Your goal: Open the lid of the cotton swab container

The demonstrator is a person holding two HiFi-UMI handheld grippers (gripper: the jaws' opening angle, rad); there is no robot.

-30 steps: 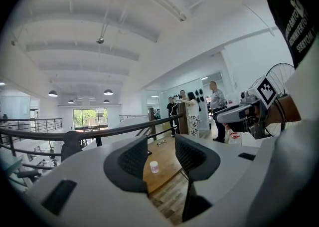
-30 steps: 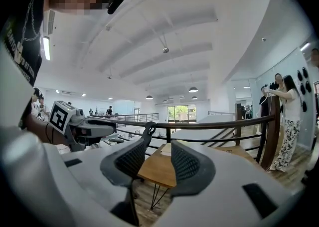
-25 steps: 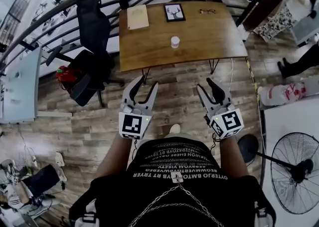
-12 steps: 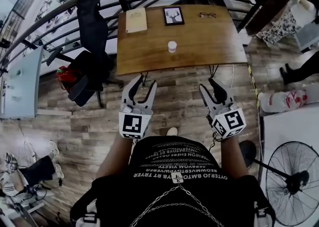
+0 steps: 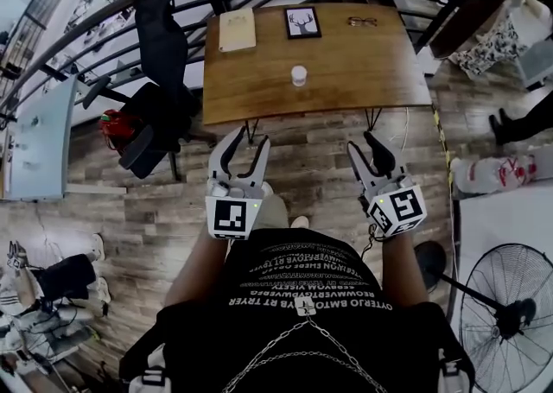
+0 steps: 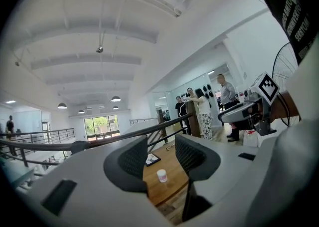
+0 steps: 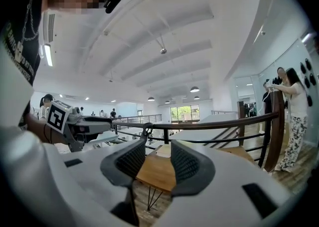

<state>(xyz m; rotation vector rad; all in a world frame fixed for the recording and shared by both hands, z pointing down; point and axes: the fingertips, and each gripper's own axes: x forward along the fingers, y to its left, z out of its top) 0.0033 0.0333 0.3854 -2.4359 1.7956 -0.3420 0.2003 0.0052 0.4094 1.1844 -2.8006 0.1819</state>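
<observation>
Beyond both grippers stands the wooden table (image 5: pixel 346 72), and every place below is given from it. Short of its near edge, over the plank floor (image 5: pixel 311 175), the left gripper (image 5: pixel 246 139) and the right gripper (image 5: pixel 364 142) each hang with jaws partly apart and nothing between them. Near the table's middle, well apart from the framed picture (image 5: pixel 302 22) at its far edge, the cotton swab container (image 5: pixel 299 79) stands upright, untouched, its white lid (image 5: pixel 299 71) on. It looks like thin, smooth plastic: probably light, and likely to slide or tip if pushed from 1 side. I would clasp the body low with 1 gripper and take the lid's rim with the other. How the lid opens is too small to tell.
</observation>
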